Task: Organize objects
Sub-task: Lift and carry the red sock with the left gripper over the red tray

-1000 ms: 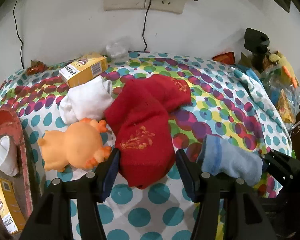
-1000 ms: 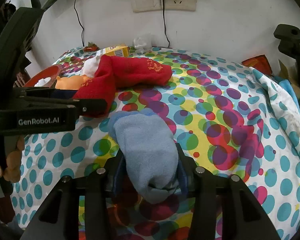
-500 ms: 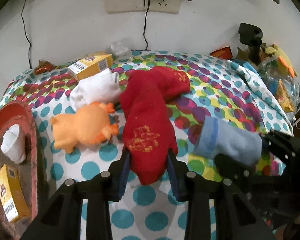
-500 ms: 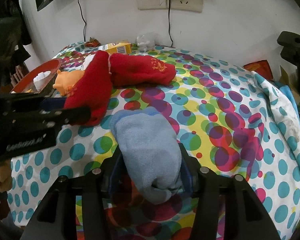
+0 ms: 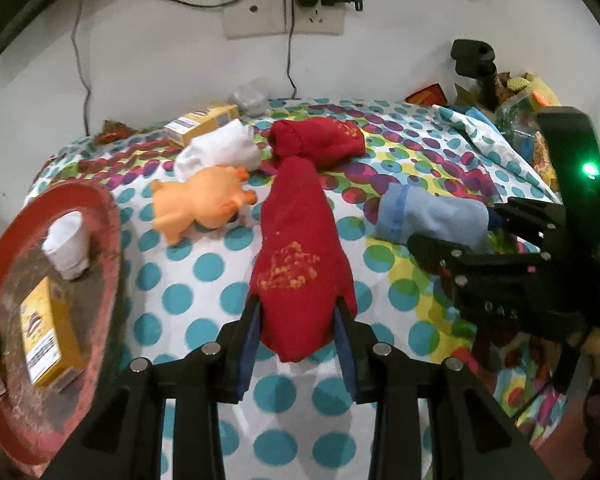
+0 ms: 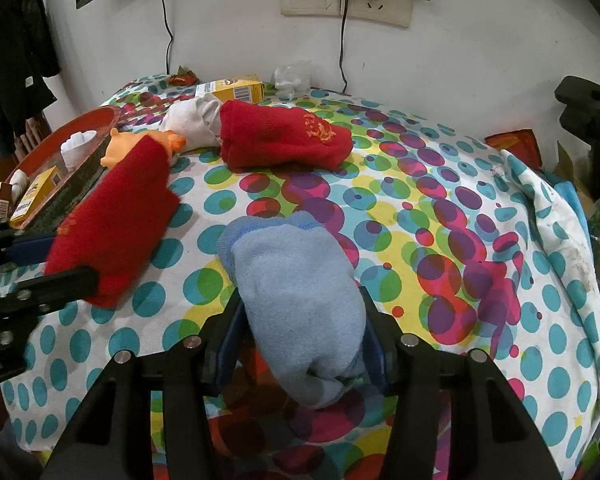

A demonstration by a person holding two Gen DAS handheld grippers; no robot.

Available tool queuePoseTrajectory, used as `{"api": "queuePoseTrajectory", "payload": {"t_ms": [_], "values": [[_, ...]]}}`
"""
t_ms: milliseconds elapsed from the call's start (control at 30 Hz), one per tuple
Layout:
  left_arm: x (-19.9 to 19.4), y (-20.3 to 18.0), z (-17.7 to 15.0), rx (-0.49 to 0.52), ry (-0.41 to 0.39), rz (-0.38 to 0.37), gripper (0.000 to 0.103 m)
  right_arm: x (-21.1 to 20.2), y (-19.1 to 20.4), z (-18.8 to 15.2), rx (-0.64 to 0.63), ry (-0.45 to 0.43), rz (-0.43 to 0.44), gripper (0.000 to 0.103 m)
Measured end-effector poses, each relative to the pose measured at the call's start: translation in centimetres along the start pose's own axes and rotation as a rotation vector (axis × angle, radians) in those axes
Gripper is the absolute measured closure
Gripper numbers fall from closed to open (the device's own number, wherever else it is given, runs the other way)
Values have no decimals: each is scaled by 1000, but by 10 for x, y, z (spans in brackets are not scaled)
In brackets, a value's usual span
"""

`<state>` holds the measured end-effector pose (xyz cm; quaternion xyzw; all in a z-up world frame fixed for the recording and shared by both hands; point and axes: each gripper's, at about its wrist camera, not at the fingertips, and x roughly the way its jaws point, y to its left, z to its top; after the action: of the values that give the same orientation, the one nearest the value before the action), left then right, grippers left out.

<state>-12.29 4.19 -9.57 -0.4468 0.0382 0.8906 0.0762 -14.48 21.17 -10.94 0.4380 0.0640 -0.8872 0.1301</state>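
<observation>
The left gripper [image 5: 298, 322] fingers are clenched on a long red knitted sock [image 5: 298, 256], held over the polka-dot covered desk [image 5: 204, 276]. The right gripper [image 6: 302, 334] fingers grip a pale blue fuzzy sock [image 6: 300, 300]. At 12 o'clock lies another red sock [image 6: 282, 136]; at 10 o'clock, an orange rubber toy [image 5: 200, 204] and a round red tray [image 5: 104, 216].

1. Left gripper [image 5: 298, 330]: fingers point toward 12 o'clock and are clamped on a red sock [image 5: 298, 264], one pad on each side of it.
2. Right gripper [image 6: 302, 340]: fingers also point toward 12 o'clock, pinching a blue sock [image 6: 300, 292].
3. The right gripper sits at the left one's 3 o'clock.
</observation>
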Motion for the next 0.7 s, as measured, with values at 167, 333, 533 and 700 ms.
{"api": "queuePoseTrajectory", "payload": {"t_ms": [167, 333, 533, 700], "values": [[-15, 8, -9, -20, -7, 23, 68, 0, 0, 0, 1, 0, 1, 53], [-31, 19, -14, -41, -32, 50, 68, 0, 0, 0, 0, 0, 0, 53], [-43, 25, -18, -43, -46, 57, 74, 0, 0, 1, 0, 0, 0, 53], [-40, 27, -16, -69, -31, -30, 72, 0, 0, 1, 1, 0, 0, 53]]}}
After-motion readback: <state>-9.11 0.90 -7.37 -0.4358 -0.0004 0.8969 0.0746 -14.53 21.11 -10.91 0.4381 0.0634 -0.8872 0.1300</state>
